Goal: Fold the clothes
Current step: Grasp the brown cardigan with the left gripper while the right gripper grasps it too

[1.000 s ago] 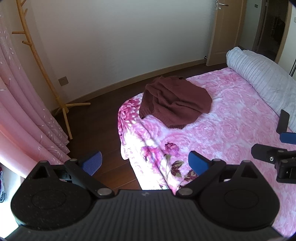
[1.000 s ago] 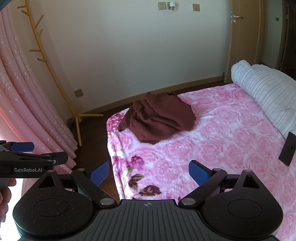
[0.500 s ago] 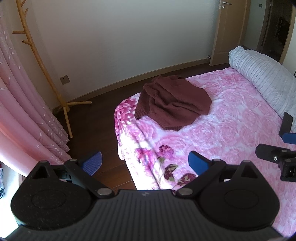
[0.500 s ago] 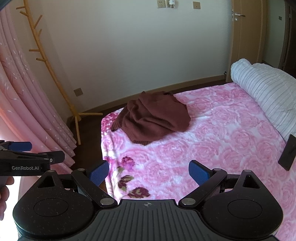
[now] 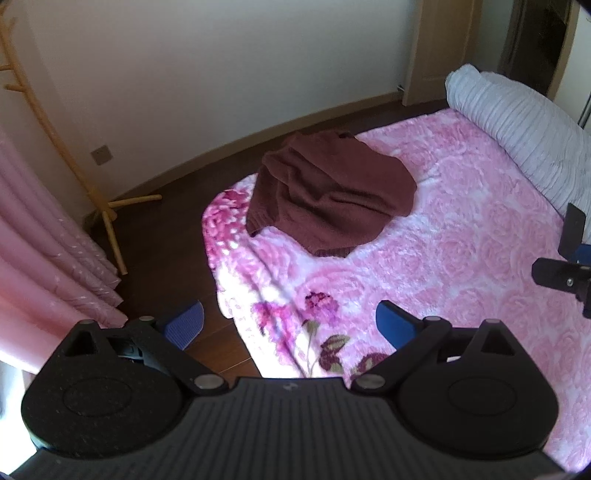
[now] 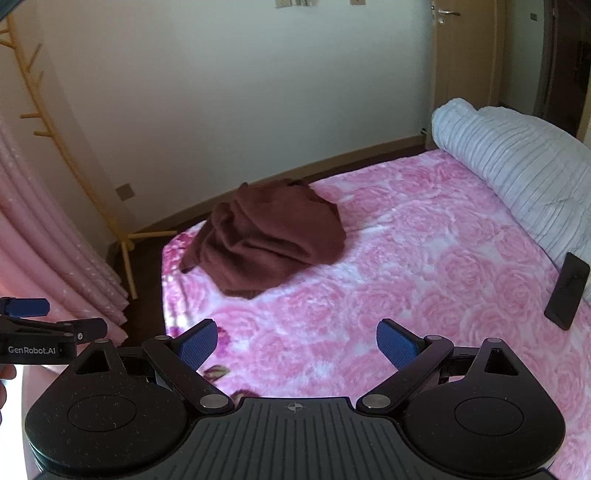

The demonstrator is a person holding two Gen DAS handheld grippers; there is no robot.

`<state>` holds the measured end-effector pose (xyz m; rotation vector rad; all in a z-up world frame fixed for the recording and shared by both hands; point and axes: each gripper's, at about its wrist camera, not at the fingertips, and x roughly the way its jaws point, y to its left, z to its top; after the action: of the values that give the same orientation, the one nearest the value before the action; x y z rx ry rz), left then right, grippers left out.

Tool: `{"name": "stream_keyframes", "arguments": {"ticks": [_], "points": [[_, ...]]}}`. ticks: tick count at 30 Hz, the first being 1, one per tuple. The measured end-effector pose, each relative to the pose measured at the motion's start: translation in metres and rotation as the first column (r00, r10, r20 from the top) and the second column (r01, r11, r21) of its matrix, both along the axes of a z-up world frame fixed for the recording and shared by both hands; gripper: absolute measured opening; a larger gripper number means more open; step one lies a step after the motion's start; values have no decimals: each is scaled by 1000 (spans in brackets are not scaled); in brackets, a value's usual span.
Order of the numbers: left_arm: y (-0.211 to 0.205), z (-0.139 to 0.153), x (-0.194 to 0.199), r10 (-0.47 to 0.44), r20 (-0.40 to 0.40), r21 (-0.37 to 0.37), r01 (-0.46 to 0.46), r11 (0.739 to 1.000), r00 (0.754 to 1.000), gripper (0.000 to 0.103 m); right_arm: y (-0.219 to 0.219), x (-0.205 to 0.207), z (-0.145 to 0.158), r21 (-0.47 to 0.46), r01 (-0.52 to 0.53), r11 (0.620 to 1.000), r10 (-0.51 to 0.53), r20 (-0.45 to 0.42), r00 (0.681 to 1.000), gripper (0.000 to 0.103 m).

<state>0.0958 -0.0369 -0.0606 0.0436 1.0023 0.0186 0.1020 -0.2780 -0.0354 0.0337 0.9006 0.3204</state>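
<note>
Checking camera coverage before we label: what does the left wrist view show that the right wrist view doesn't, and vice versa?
Left wrist only: the bed's near corner, where the pink rose blanket hangs toward the dark wood floor, and the right tool from the side at the frame's right edge.

Right wrist only: the door handle, wall plates at the top edge, and the left tool's "GenRobot.AI" label.

Both: the crumpled maroon sweater, untouched; the rolled white quilt; a black phone; the wooden coat rack; pink curtains. Left tool and right tool are open.

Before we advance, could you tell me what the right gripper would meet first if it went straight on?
Probably the pink blanket, just right of the sweater. The right gripper is open; depth is unclear.
</note>
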Motion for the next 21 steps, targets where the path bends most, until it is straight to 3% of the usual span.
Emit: {"name": "stream_keyframes", "arguments": {"ticks": [5, 11, 16, 21], "points": [[14, -34, 67, -90, -25, -21, 90, 996, 996, 98, 16, 52, -19, -58, -4, 998, 4, -16, 1000, 95], [37, -90, 152, -260, -36, 38, 262, 964, 965, 98, 50, 146, -61, -158, -90, 983, 83, -53, 995, 95], [58, -145, 220, -341, -78, 27, 344, 938, 937, 97, 77, 225, -115, -208, -175, 962, 155, -108, 982, 95], [72, -188, 259, -385, -127, -20, 386, 922, 914, 92, 96, 290, -173, -255, -257, 932, 226, -143, 964, 95]]}}
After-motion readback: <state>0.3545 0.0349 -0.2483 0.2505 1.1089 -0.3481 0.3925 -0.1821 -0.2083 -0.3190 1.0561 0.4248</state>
